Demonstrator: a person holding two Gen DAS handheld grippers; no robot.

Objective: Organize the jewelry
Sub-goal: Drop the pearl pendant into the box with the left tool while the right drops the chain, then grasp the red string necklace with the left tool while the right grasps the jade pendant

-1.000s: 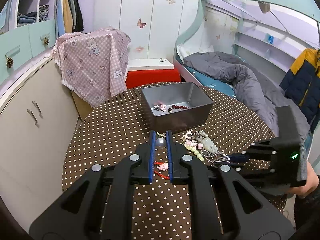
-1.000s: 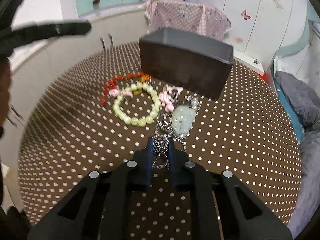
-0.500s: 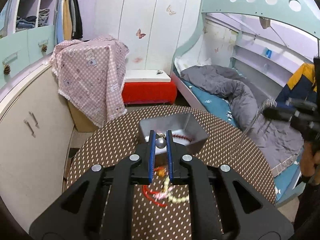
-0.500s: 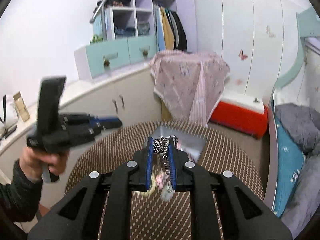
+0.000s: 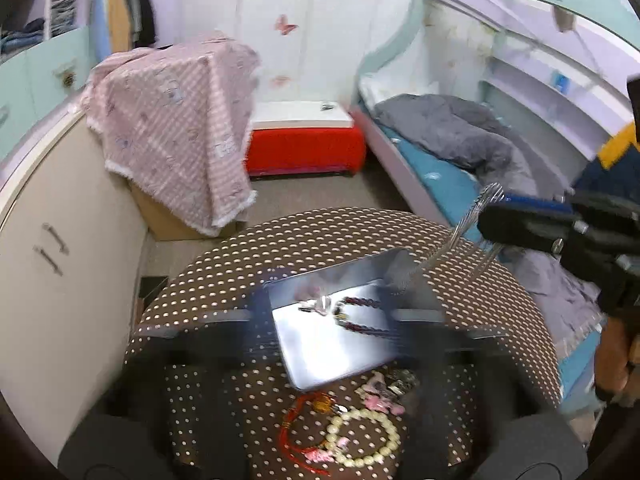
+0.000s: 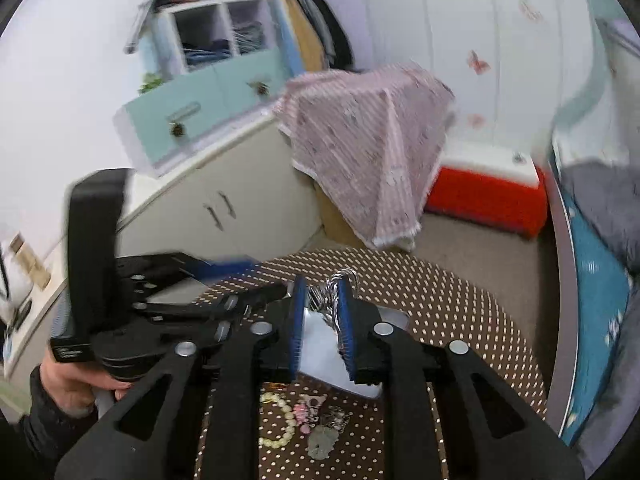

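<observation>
At six o'clock I see the pale bead bracelet [image 5: 366, 438] loose on my dotted table [image 5: 224, 256]. Above the grey tray [image 5: 412, 276] my left gripper [image 5: 324, 322] is springing wide, empty. At two o'clock my right gripper [image 6: 322, 316] is parting, the silver chain [image 5: 460, 232] dangling from it, its end streaking into the tray.

Black tongs [image 6: 322, 312], blue pads [image 6: 345, 320]
</observation>
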